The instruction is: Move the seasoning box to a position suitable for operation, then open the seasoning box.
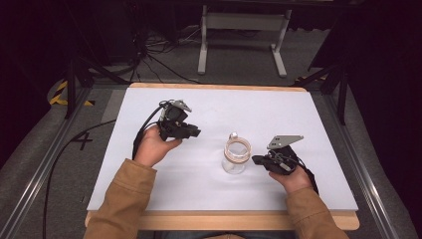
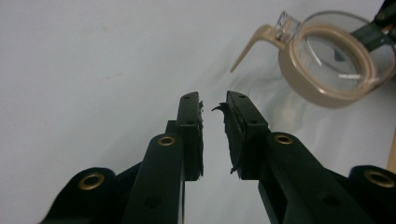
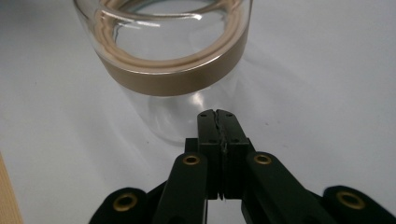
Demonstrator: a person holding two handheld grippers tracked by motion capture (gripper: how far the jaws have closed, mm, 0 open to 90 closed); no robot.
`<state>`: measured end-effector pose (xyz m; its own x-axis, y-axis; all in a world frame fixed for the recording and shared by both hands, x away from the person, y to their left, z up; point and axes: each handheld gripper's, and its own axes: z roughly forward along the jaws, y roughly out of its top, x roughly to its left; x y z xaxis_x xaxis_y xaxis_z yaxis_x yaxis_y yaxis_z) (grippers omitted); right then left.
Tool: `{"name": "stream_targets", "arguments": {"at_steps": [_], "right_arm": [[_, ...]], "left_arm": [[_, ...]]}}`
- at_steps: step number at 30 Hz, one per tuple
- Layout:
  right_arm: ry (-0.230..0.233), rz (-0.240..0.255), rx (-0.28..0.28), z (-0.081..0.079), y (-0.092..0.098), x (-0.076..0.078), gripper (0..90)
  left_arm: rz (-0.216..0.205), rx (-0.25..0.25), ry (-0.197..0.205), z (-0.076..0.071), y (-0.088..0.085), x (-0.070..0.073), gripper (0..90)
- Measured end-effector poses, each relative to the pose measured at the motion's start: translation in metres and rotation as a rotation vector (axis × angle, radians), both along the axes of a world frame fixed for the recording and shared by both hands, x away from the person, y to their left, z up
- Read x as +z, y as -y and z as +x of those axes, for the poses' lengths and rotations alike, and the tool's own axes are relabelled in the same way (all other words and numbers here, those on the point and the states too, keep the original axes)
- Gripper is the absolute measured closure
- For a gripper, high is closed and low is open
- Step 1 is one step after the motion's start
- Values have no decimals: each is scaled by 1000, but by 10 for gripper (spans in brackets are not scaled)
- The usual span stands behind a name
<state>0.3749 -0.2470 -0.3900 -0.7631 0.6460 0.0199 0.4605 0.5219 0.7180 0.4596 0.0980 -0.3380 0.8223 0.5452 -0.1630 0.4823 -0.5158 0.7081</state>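
Scene: clear glass jar with tan band and hinged lid (image 1: 236, 158) upright, centre-right on white table (image 1: 149, 189) | Right gripper (image 1: 260, 160): jaws closed, empty, just right of jar, nearer | Left gripper (image 1: 195, 132): slightly open, empty, farther left.

White table (image 1: 308, 119), grey carpet (image 1: 239, 55), white stand (image 1: 244, 22), dark surroundings
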Motion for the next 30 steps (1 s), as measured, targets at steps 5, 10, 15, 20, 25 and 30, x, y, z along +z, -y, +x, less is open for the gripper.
{"name": "stream_targets", "arguments": {"at_steps": [5,10,15,20,25,30], "right_arm": [[24,17,-27,-6,8,8,894],[36,38,-50,-12,13,12,894],[58,73,-57,-20,11,15,894],[60,85,-66,-22,11,16,894],[63,98,-65,-27,11,18,894],[63,102,-65,-29,11,18,894]], "left_arm": [[-49,-2,41,0,11,6,791],[-101,-2,7,8,22,6,790],[-165,-62,8,15,36,4,834],[-216,-100,-10,19,46,2,853],[-214,-139,-25,25,61,-6,851],[-217,-153,-58,29,76,-19,868]]}}
